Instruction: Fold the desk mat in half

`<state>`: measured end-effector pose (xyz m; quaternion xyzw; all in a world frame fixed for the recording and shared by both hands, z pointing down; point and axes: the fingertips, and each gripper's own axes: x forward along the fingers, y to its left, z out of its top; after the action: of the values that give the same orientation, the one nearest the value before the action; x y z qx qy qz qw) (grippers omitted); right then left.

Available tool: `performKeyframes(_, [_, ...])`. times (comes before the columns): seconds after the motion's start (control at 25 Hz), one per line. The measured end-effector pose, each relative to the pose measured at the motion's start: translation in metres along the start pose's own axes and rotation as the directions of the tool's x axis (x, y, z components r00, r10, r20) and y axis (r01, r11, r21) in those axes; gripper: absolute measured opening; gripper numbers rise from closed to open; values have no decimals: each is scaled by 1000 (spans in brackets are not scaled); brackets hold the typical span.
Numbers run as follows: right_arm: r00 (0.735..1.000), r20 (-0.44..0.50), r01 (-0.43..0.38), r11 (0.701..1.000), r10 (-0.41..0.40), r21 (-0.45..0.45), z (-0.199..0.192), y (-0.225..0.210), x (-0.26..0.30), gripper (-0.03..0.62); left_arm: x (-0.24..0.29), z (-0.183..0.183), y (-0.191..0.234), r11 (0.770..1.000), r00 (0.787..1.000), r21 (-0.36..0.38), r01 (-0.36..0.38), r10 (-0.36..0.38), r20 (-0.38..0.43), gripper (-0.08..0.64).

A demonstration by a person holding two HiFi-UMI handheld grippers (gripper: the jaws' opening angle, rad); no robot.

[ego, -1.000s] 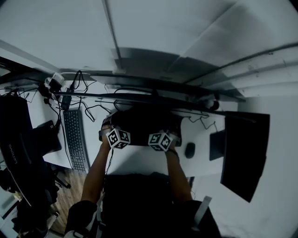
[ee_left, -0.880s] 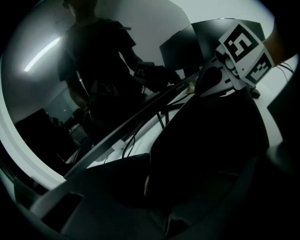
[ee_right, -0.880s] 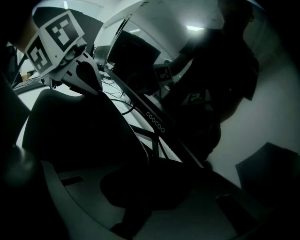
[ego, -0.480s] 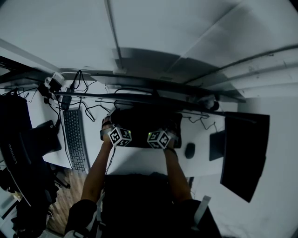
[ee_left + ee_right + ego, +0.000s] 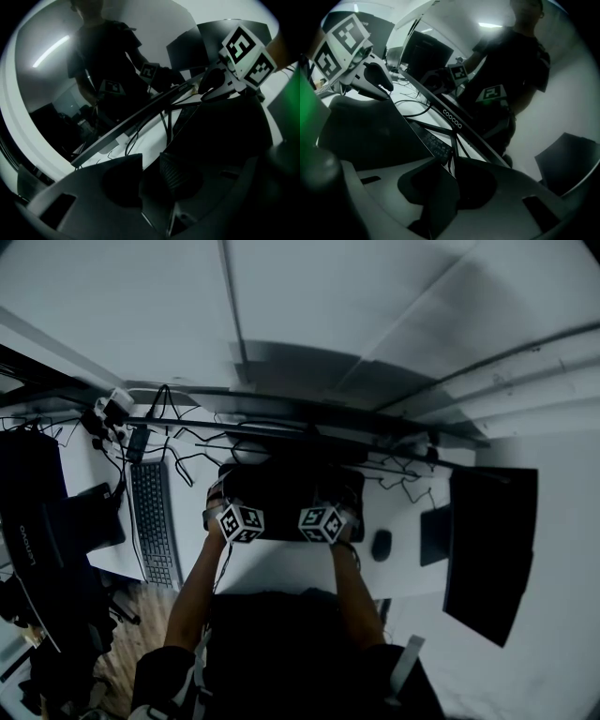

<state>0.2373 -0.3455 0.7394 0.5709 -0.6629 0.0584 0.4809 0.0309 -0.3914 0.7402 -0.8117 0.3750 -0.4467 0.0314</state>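
Note:
The black desk mat [image 5: 291,491] lies on the white desk [image 5: 281,568] as a dark rectangle in front of the monitor. Both grippers sit side by side at its near edge, pointing away from me and downward. My left gripper [image 5: 232,502] [image 5: 151,161] has just opened wide and eased in slightly; its fingers stand apart over the dark mat [image 5: 220,136]. The right gripper [image 5: 336,504] [image 5: 452,161] has just been opening; a narrow gap shows between its fingers above the mat [image 5: 365,131]. Whether the mat's edge still lies between either pair of jaws is too dark to tell.
A keyboard [image 5: 155,521] lies left of the mat and a mouse [image 5: 381,544] to its right. A wide monitor [image 5: 309,432] [image 5: 454,117] stands behind, with cables and a power brick [image 5: 436,143] under it. A black screen [image 5: 492,540] stands at the right.
Both hands stay at the mat's near edge. The marker cubes have tilted slightly and the head view has shifted a little. The mat looks the same.

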Motion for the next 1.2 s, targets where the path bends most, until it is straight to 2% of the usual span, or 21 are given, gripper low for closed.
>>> performKeyframes(0.12, [1000,12,-8,999,7,44,-1,-1,-9,74,-14,5,2,999,1000,-55,2,-1,22,73])
performKeyframes(0.28, [999,36,-30,989,26,143,1,-5,-26,74,-34,8,7,984,998,-175,27,-16,61,22])
performKeyframes(0.48, [995,92,-58,962,35,266,13,-12,-61,72,-76,25,15,963,987,-266,45,-2,162,5])
performKeyframes(0.6, [989,145,-67,946,21,316,25,-19,-89,71,-104,40,13,939,975,-329,103,-30,220,5])
performKeyframes(0.76, [972,236,-105,889,-4,445,43,-29,-131,46,-146,60,13,897,955,-403,179,-60,291,5])
performKeyframes(0.84, [961,275,-127,858,-18,499,50,-35,-154,34,-168,67,14,875,946,-443,196,-49,321,6])
performKeyframes(0.96, [944,329,-156,828,-36,538,56,-40,-190,17,-201,71,17,847,939,-498,186,-4,344,5])
performKeyframes(1.08, [923,382,-188,803,-54,566,65,-42,-228,14,-236,83,25,843,914,-511,167,62,401,6])
performKeyframes(1.2, [907,414,-194,798,-76,571,62,-44,-263,12,-279,109,39,819,866,-545,177,133,482,6])
